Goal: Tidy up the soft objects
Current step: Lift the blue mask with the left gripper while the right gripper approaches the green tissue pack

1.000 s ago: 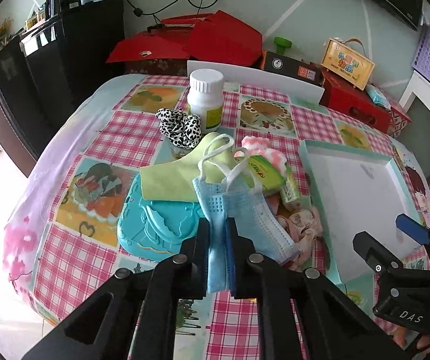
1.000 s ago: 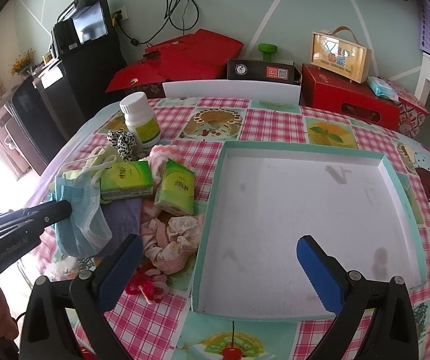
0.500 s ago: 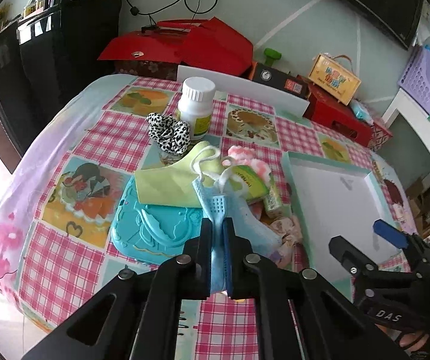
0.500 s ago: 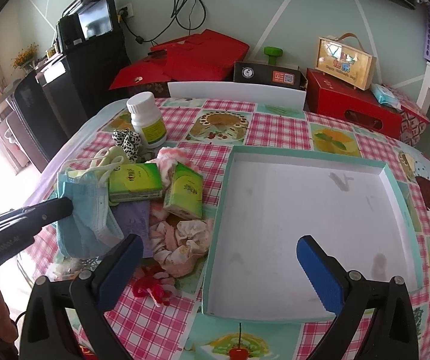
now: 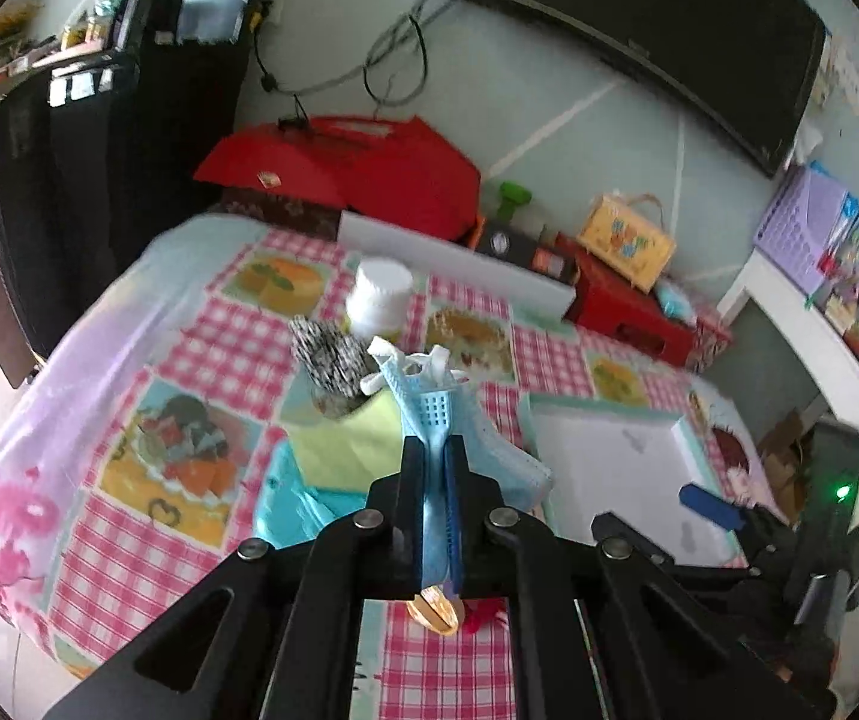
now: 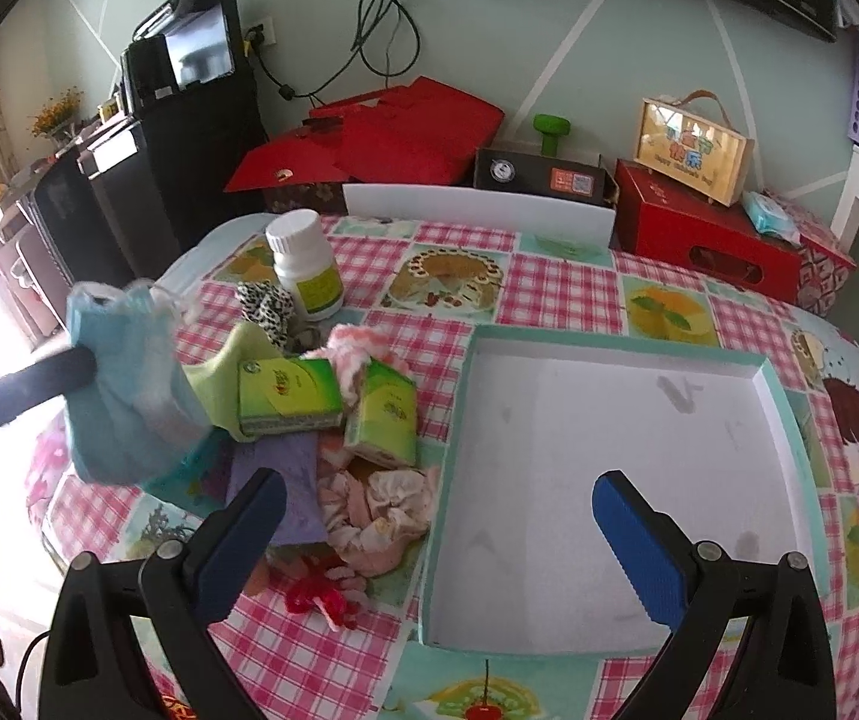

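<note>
Clearly the left hand-held gripper [image 5: 432,468] pinches a blue face mask [image 6: 123,384], which hangs off the worktop [image 6: 555,288] above the pile of soft things. Beside that pile lies the white tray [image 6: 609,414], and over it the right hand-held gripper [image 6: 438,534] hovers with jaws spread, holding nothing.

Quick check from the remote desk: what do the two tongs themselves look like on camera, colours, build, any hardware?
Both are matte black plastic frames with triangular cut-outs and round silver pivot bolts. The left tongs have two straight black fingers lined with blue pads. The right tongs carry bright blue ribbed rubber pads on angled black fingers. No lettering is readable now, and no cable is clearly tied to either.
</note>
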The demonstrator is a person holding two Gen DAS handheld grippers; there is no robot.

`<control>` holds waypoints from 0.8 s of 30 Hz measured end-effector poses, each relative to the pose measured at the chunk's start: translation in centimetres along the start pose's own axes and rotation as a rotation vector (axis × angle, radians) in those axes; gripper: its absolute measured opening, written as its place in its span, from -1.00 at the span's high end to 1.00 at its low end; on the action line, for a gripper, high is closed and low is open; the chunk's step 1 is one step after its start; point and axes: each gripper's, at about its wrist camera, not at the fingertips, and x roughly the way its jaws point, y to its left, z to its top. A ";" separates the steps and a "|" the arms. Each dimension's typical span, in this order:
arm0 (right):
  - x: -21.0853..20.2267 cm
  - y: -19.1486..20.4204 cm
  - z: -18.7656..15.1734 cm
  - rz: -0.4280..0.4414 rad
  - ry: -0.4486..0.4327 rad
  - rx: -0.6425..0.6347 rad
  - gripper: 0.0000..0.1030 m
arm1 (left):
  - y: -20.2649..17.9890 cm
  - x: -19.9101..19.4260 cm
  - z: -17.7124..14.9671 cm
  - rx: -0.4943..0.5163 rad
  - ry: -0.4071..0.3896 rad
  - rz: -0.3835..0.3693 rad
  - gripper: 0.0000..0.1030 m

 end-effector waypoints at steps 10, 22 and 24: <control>0.4 3.2 1.5 0.079 -0.007 -0.059 -1.00 | 5.1 -3.2 1.7 -0.106 -0.098 0.056 0.89; 3.3 8.0 2.7 0.175 0.029 -0.139 -0.93 | 9.0 -3.0 1.3 -0.185 -0.104 0.089 0.89; 4.0 8.0 2.7 0.173 0.044 -0.137 -0.83 | 9.4 -2.8 1.2 -0.189 -0.102 0.086 0.89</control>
